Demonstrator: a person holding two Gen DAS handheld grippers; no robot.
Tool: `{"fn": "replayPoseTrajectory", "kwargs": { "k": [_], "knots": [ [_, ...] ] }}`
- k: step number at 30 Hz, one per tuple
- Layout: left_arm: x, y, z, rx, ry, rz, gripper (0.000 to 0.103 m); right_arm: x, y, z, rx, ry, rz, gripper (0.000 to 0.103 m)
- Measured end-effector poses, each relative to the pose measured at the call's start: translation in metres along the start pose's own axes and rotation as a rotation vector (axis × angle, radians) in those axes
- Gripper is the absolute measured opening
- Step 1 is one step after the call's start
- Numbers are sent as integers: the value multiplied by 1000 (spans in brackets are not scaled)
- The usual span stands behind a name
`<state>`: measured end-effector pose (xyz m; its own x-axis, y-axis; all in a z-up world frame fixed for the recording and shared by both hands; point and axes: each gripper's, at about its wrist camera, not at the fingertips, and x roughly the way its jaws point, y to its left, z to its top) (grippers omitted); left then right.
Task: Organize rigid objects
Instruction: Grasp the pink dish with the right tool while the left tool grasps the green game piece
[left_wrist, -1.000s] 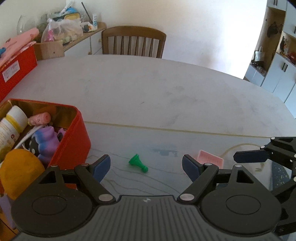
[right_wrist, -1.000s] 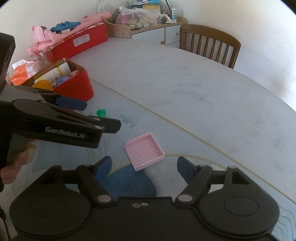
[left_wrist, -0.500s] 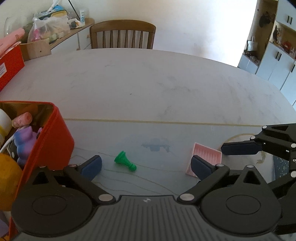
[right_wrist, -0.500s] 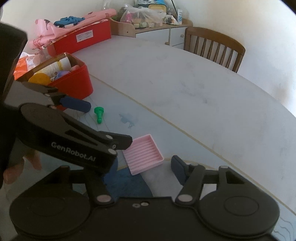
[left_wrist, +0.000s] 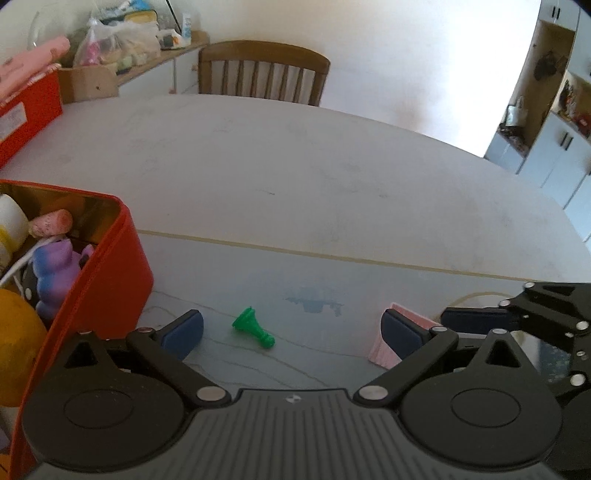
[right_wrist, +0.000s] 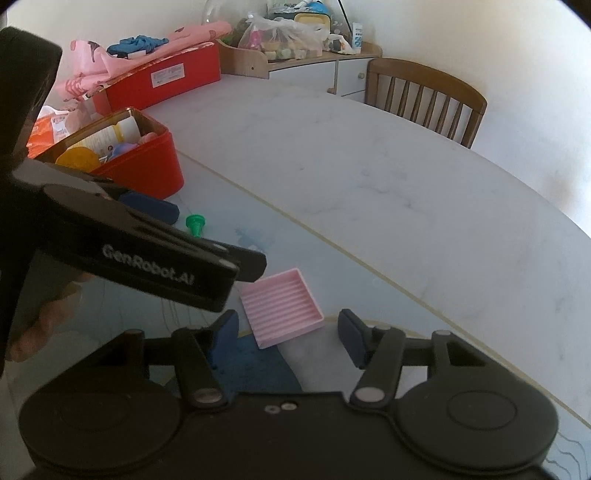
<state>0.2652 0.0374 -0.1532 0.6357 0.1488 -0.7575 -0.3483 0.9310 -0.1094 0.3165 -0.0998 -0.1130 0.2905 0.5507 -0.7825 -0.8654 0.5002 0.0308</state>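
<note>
A small green pawn-shaped piece (left_wrist: 253, 326) lies on its side on the pale table, just ahead of my left gripper (left_wrist: 291, 334), which stands wide open around it without touching. In the right wrist view the green piece (right_wrist: 195, 223) shows between the fingers of the left gripper (right_wrist: 207, 240). A pink ribbed tray (right_wrist: 282, 308) lies flat in front of my right gripper (right_wrist: 288, 332). Its near end sits between the blue pads, which do not press on it. The pink tray (left_wrist: 380, 350) is half hidden behind my left gripper's right finger.
An open red tin (left_wrist: 122, 266) at the left holds a purple toy, a white bottle and a yellow lid. A larger red box (right_wrist: 166, 79) with pink cloth stands behind it. A wooden chair (left_wrist: 262, 72) is at the far edge. A hand (right_wrist: 44, 321) grips the left handle.
My left gripper's jaws have spread wider and now straddle the green piece. My right gripper's jaws have narrowed around the near end of the pink tray. Neither object has moved.
</note>
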Motion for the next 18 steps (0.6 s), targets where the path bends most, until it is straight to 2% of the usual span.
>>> {"fn": "replayPoseTrajectory", "kwargs": {
  "k": [4, 7, 9, 11, 13, 14, 15, 18],
  "knots": [
    [3, -4, -1, 3, -11, 36, 103, -1, 1, -2, -4, -8, -12, 54],
    [5, -6, 0, 6, -10, 68, 102, -2, 2, -2, -1, -14, -18, 46],
    [4, -6, -1, 9, -16, 85, 97, -2, 3, -2, -7, -19, -21, 42],
    [3, -7, -1, 14, -23, 110, 85, -2, 5, -2, -16, -23, -26, 42],
    [0, -6, 1, 16, -34, 120, 55, -2, 4, -1, -12, -26, -22, 42],
    [-1, -6, 2, 14, -36, 123, 48, -1, 4, -1, -10, -27, -21, 42],
    [-1, -5, 3, 10, -36, 124, 36, -1, 4, -1, -9, -29, -22, 42],
    [-2, -4, 5, 17, -36, 122, 17, -1, 5, -1, -17, -36, -32, 41]
  ]
}}
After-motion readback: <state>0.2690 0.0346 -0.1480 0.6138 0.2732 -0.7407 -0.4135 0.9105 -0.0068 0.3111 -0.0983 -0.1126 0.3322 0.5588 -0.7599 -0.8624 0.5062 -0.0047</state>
